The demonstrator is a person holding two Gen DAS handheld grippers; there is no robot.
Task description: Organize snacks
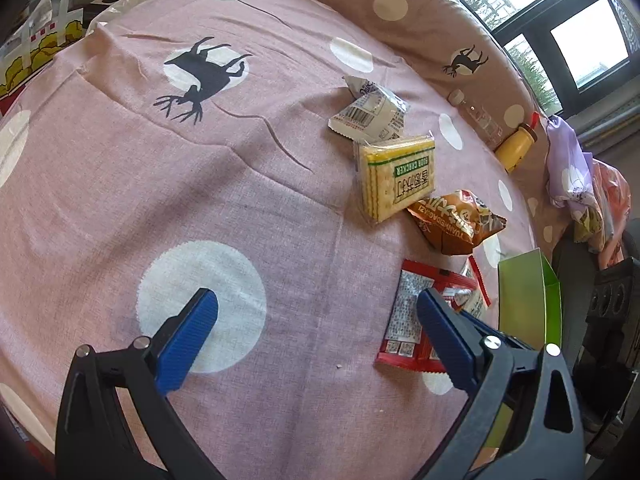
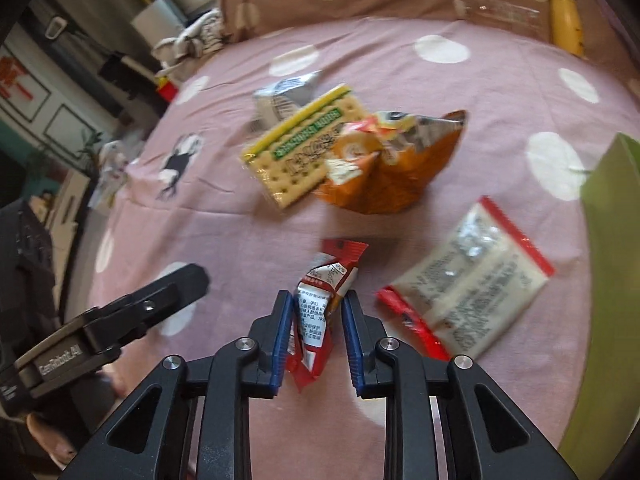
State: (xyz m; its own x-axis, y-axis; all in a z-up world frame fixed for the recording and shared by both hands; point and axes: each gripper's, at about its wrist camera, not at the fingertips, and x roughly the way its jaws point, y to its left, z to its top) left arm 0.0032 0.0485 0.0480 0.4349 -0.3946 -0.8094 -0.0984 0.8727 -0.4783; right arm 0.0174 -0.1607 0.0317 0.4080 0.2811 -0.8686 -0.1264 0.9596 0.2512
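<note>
The small red snack packet sat pinched between the blue pads of the right gripper; the jaws were drawn in close on its crumpled sides, and the packet's top stood up above the fingertips, over the pink spotted bedsheet.

Just right of it lay a flat red-edged packet with a silver printed back, resting on the sheet and apart from the gripper. Farther out, an orange snack bag partly overlapped a yellow-green cracker pack, with a silver-white packet behind the crackers. The right wrist view was blurred, so print on the packs could not be read.

The left gripper hovered over the sheet with jaws wide apart and nothing between them. Its left pad stood over a white dot of the print; its right pad stood over the edge of the red-edged packet; contact could not be told. From the right wrist view the left gripper's black body showed at lower left.

A green box stood open at the bed's right edge, just beyond the red-edged packet. A yellow bottle and a clear bottle lay against the brown spotted pillow at the far side.
</note>
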